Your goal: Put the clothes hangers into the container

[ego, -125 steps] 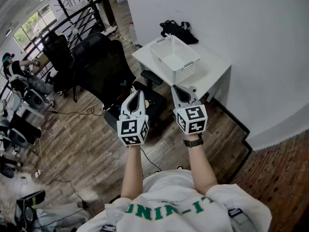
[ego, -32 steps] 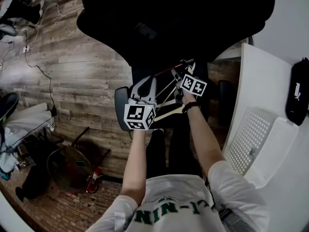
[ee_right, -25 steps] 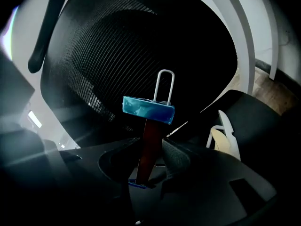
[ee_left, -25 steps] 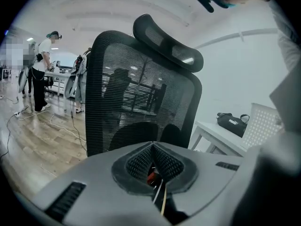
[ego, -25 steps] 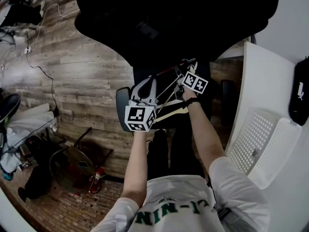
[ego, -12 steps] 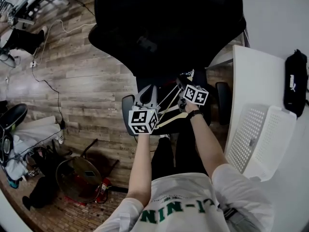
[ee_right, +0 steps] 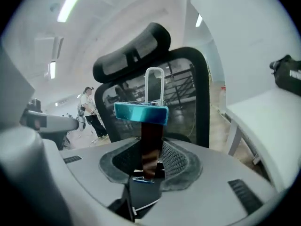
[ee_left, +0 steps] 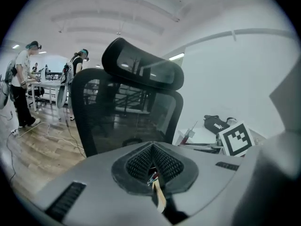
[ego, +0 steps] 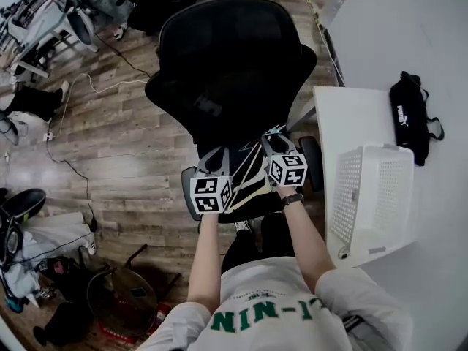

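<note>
Five seconds ago both my grippers were bare. Now my left gripper [ego: 216, 156] and right gripper [ego: 272, 136] each have a bite on the hangers [ego: 247, 180]. Since half a second ago both have come up off the chair [ego: 232, 64] seat and show larger in the head view.

In the left gripper view my left gripper [ee_left: 151, 166] has its jaws almost together, pinched on a thin pale bar [ee_left: 159, 197] with a fleck of red beside it. My right gripper [ee_right: 149, 166] has its jaws a narrow way apart, clamped on a dark flat strip [ee_right: 151, 142]. The strip runs up toward 12 o'clock to a teal crosspiece [ee_right: 141, 113] topped by a metal hook [ee_right: 154, 84].

From above, the hangers are a fan of thin rods, one pale and the rest dark. They slant from my left gripper at 7 o'clock up to my right at 1 o'clock.

They hang in the air over the seat, with the chair back at 12 o'clock. The basket [ego: 387, 156] sits at 3 o'clock on the table [ego: 329, 104], well apart from them, and a black bag [ego: 409, 115] lies at the basket's 12 o'clock.
</note>
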`<move>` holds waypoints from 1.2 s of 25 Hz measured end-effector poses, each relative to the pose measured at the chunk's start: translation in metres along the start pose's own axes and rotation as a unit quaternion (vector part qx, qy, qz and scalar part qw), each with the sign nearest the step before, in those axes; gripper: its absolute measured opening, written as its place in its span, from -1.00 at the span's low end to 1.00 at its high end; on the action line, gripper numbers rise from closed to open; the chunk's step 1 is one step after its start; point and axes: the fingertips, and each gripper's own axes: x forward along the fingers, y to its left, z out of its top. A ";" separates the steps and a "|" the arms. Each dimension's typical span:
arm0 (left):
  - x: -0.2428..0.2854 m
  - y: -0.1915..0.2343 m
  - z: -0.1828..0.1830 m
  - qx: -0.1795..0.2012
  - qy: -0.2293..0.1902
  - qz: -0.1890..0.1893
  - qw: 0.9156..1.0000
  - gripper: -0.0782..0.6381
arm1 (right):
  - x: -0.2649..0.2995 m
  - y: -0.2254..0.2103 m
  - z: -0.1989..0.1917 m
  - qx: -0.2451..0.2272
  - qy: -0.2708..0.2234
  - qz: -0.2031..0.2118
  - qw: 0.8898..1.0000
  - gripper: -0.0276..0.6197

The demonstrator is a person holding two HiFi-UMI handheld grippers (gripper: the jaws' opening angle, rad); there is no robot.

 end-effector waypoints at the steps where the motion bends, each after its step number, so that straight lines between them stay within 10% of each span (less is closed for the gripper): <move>1: -0.005 -0.008 0.010 0.006 -0.007 -0.007 1.000 -0.74 | -0.013 0.005 0.014 -0.013 -0.008 0.000 1.000 -0.49; 19: -0.069 -0.183 0.151 0.108 -0.109 -0.160 0.975 -0.75 | -0.261 0.012 0.191 -0.100 -0.161 -0.020 0.982 -0.49; 30: -0.061 -0.306 0.190 0.152 -0.139 -0.279 0.938 -0.74 | -0.394 -0.045 0.221 -0.113 -0.202 -0.090 0.969 -0.49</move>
